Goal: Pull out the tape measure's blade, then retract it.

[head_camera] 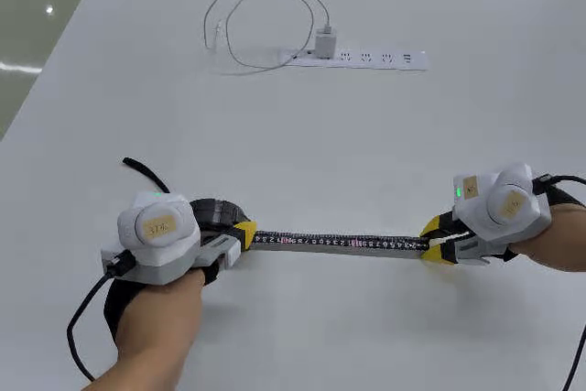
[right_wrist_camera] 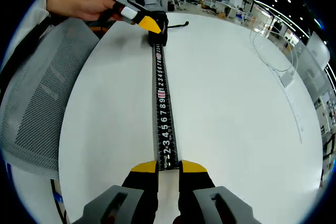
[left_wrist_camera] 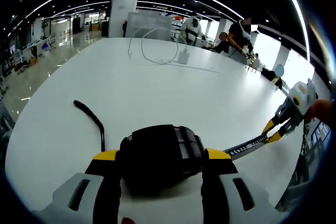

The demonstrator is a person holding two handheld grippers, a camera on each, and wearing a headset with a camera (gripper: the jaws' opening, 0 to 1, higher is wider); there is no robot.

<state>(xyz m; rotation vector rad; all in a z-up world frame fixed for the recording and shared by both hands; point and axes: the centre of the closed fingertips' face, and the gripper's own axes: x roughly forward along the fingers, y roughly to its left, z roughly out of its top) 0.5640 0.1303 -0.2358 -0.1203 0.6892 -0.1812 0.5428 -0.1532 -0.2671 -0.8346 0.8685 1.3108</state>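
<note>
- On the white bench [head_camera: 320, 135] in the head view, the tape measure's black case [head_camera: 218, 215] is seen clamped in the left tool [head_camera: 240, 233]. The blade [head_camera: 339, 243] is stretched flat across to the right tool [head_camera: 438, 244], which is pinched on its tip.
- In the left gripper view, the case [left_wrist_camera: 160, 153] is gripped across its chunky, rubbery-looking sides. It's probably light and compact, so that's judged the right spot to hold.
- In the right gripper view, the thin printed blade [right_wrist_camera: 164, 108] is held at its very end. It's likely springy and sharp-edged, so snap-back is to be expected and it should be fed in slowly.
</note>
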